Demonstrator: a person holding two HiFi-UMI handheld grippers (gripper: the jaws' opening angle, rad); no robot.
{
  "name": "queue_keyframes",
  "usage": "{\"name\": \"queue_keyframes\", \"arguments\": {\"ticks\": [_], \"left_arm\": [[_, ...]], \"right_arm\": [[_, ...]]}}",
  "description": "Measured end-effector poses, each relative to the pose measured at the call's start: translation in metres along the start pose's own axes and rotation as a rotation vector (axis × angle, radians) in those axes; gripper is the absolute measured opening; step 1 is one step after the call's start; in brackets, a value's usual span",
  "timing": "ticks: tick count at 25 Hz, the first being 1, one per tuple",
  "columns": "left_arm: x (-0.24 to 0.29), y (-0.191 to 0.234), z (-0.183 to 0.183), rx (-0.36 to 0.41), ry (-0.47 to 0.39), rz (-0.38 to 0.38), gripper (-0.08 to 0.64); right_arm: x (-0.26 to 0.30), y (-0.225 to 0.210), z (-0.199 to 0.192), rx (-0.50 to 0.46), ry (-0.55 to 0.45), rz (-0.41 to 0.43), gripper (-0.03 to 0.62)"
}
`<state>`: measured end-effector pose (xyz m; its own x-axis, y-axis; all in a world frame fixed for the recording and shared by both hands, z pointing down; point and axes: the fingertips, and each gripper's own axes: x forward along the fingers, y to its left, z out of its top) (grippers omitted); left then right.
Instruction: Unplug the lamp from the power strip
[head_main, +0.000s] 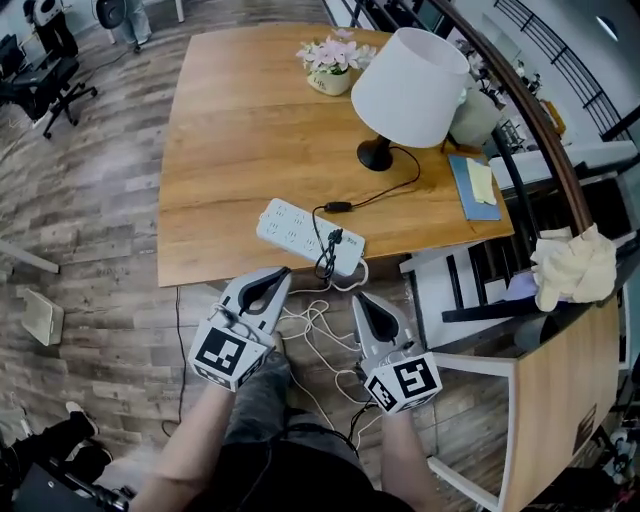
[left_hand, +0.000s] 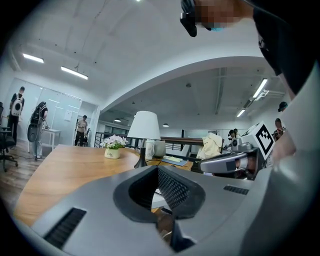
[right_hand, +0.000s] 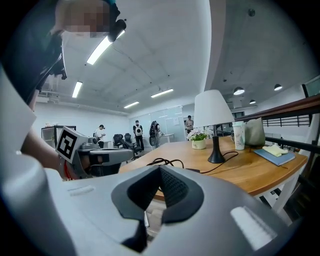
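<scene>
Head view: lamp plug (head_main: 334, 240) beyond right tongs (head_main: 361, 298)

grey left tongs (head_main: 283, 272), right tongs (head_main: 358, 298); black-white marker cubes (head_main: 225, 352).

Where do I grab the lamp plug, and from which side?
Probably the black plug body, not its cord. It stands up from the strip's top face near the table's front edge, so come from above on the near side.

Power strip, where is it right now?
In the head view, the power strip lies at the table's near edge, lamp behind it to the right.
</scene>
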<state>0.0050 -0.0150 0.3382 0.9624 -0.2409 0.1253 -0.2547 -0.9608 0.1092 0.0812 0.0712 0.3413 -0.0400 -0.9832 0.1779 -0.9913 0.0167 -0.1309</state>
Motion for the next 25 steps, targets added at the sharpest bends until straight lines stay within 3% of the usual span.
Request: {"name": "queue_keyframes", "arguments": {"ticks": [6,16,20,25], "left_arm": [[0.031,0.022,-0.007,-0.023,0.021,-0.004,-0.006],[0.064,0.021,-0.020,-0.041,0.057,-0.048,-0.006],[0.074,0.028,-0.026,-0.052,0.069,-0.001,-0.006],[0.080,0.041,-0.031,-0.061,0.084,0.115,-0.006]], "right_arm": [[0.032,-0.021,-0.006,0.003,0.057,0.010,0.008],[0.061,-0.042,-0.015,-0.018,0.116,0.032,0.008],[0.074,-0.054,-0.019,-0.042,0.148,0.079,0.008],[0.095,-0.067,-0.030,-0.093,0.199,0.176,0.008]]}}
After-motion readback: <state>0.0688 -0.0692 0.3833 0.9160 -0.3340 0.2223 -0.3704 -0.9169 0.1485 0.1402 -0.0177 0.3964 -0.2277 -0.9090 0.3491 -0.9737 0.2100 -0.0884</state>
